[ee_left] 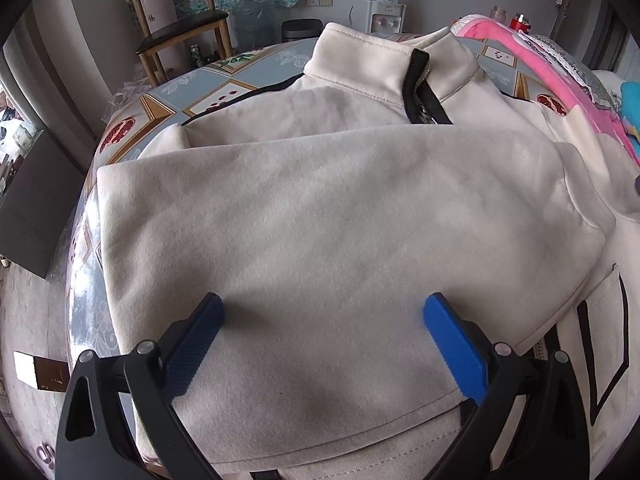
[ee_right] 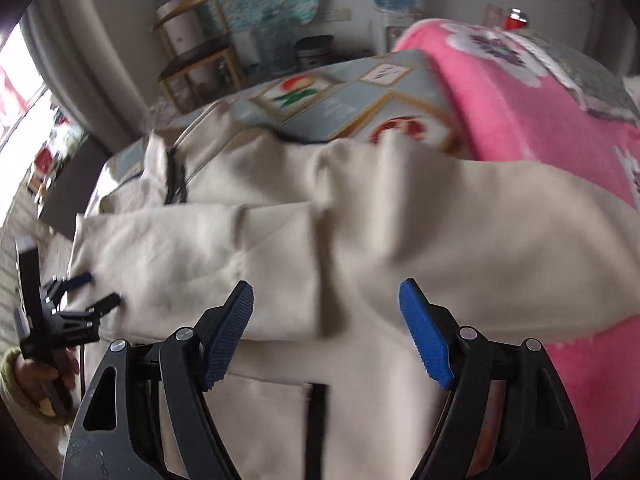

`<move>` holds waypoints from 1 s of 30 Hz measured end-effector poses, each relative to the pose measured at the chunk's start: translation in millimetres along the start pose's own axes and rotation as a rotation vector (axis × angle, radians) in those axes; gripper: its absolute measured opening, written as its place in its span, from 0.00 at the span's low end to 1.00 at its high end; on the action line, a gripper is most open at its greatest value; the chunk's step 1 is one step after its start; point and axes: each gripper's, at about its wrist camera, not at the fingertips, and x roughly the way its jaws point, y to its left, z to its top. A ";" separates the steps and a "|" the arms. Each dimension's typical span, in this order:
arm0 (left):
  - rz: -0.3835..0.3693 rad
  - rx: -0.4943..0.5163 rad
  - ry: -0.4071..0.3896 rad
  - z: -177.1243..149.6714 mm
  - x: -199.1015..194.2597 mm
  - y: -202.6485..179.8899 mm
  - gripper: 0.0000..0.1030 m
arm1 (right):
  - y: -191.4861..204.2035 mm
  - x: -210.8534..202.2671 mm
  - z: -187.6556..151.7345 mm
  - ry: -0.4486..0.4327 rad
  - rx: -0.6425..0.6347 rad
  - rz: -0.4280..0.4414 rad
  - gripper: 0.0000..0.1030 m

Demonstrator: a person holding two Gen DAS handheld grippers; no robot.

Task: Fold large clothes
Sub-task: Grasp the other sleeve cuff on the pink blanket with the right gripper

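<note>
A cream jacket (ee_left: 340, 208) with a stand collar (ee_left: 380, 64) and a black-edged zip lies spread on the table, with one side folded flat across its body. My left gripper (ee_left: 324, 306) hovers open just above the folded panel near the hem, with nothing between its blue pads (ee_left: 452, 344). In the blurred right wrist view the jacket (ee_right: 400, 220) lies below my right gripper (ee_right: 326, 288), which is open with only loose cloth beneath it. The left gripper (ee_right: 96, 290) shows there at the far left, open, with a hand (ee_right: 36, 372) holding it at the garment's edge.
The table (ee_left: 224, 92) carries a patterned blue cloth. A pink blanket (ee_left: 560, 72) is heaped at the jacket's right side (ee_right: 540, 120). Behind stand a wooden chair (ee_left: 180, 28), a bin (ee_left: 300, 30) and a water dispenser (ee_left: 384, 0). A dark box (ee_left: 32, 200) sits left.
</note>
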 end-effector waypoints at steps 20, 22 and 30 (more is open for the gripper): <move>0.001 -0.005 0.041 4.9 2.9 0.2 0.96 | -369.5 -41.3 -36.2 -0.069 1.009 -0.143 0.58; 0.002 -0.008 0.030 4.6 2.3 0.4 0.96 | -373.2 -30.5 -40.1 -0.058 1.038 -0.154 0.53; -0.004 0.001 0.012 3.2 2.1 1.0 0.96 | -354.9 -38.8 -30.4 -0.112 0.949 -0.265 0.11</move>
